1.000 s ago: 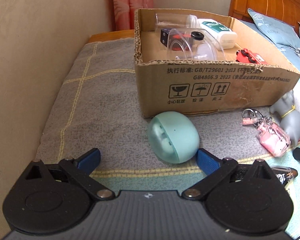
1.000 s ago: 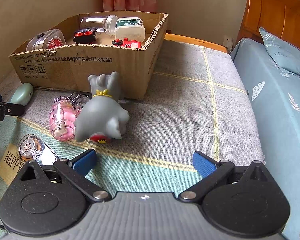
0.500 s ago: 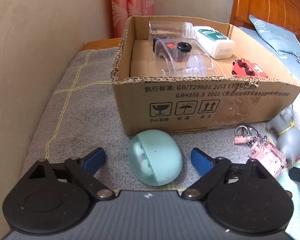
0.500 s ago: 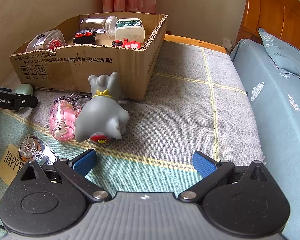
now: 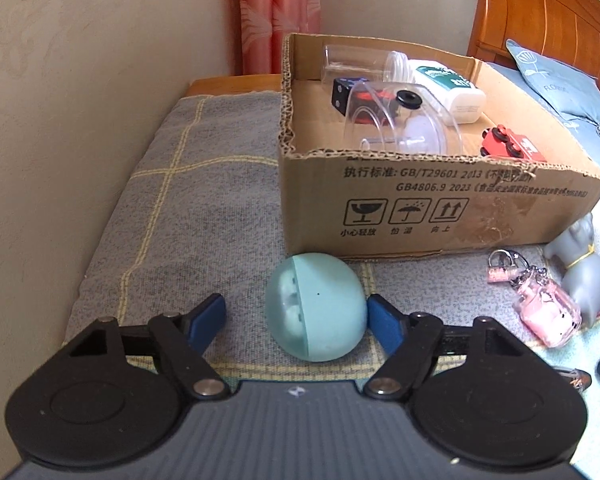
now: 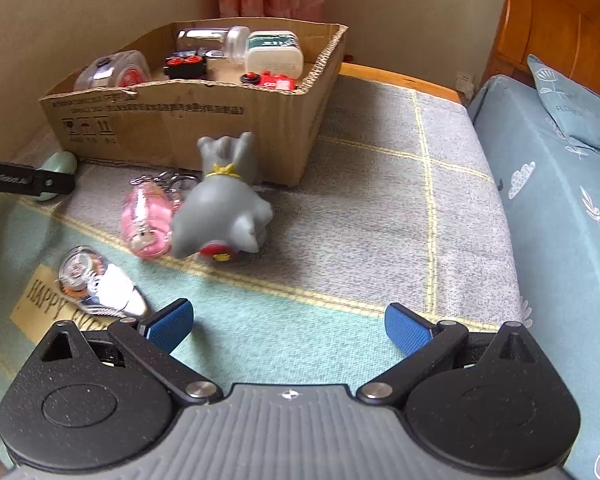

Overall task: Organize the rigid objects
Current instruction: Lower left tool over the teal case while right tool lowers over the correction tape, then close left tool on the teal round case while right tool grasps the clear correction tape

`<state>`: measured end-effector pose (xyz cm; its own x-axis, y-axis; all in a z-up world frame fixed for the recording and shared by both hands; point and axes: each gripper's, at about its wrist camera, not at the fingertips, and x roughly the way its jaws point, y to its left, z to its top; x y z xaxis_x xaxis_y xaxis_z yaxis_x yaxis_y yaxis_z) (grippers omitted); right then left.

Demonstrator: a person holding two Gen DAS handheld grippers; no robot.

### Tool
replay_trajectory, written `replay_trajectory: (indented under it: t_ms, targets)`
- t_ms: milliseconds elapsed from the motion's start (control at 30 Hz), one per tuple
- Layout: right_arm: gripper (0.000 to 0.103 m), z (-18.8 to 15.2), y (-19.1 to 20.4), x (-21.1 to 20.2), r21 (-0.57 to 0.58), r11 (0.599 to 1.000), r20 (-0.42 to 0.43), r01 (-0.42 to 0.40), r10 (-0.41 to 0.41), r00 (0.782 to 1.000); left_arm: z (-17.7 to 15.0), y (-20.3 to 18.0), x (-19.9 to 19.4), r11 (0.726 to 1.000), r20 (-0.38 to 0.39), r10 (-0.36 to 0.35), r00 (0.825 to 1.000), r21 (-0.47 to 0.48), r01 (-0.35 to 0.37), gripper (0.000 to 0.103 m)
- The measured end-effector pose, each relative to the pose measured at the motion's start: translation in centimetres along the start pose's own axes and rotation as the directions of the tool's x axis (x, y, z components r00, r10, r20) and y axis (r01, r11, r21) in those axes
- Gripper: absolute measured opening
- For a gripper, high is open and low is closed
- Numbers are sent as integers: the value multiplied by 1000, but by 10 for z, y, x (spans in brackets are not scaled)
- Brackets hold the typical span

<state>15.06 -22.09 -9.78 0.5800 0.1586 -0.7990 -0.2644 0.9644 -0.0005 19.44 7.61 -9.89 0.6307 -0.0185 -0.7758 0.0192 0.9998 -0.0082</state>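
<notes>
- Teal egg [image 5: 316, 307] lies on the bed near the box [image 5: 440, 204], between the spread left claw [image 5: 296, 322] fingers, right pad touching.
- Right claw [image 6: 288, 326] gapes over bare blanket.

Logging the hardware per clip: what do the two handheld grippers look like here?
Both look identical. The left gripper and right gripper each have a grey ribbed body with a small white logo, two round black housings, black linkage arms with silver pivot pins, and blue textured pads. White lettering runs along the left gripper's side in the right wrist view. No sleeves visible.
</notes>
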Motion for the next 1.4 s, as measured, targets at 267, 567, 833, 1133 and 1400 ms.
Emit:
replay_trajectory:
  t_ms: [267, 567, 833, 1133, 1400]
  targets:
    - [103, 0, 26, 8, -40, 999, -16, -5, 4, 1000, 0, 0, -1, 1000, 3, -12, 1000, 10, 12, 77]
    - [103, -4, 49, -2, -93, 989, 4, -117, 118, 993, 0, 1, -1, 1000, 2, -23, 1000, 16, 23, 75]
    - [103, -6, 93, 9, -176, 978, 34, -110, 118, 992, 0, 2, -1, 999, 3, -26, 1000, 19, 26, 75]
    - [97, 5, 113, 16, -179, 978, 46, -110, 120, 992, 5, 0, -1, 999, 1, -40, 999, -17, 40, 70]
    - [91, 5, 112, 11, -195, 974, 54, -113, 125, 991, 5, -6, -5, 998, 23, -51, 998, 41, 50, 52]
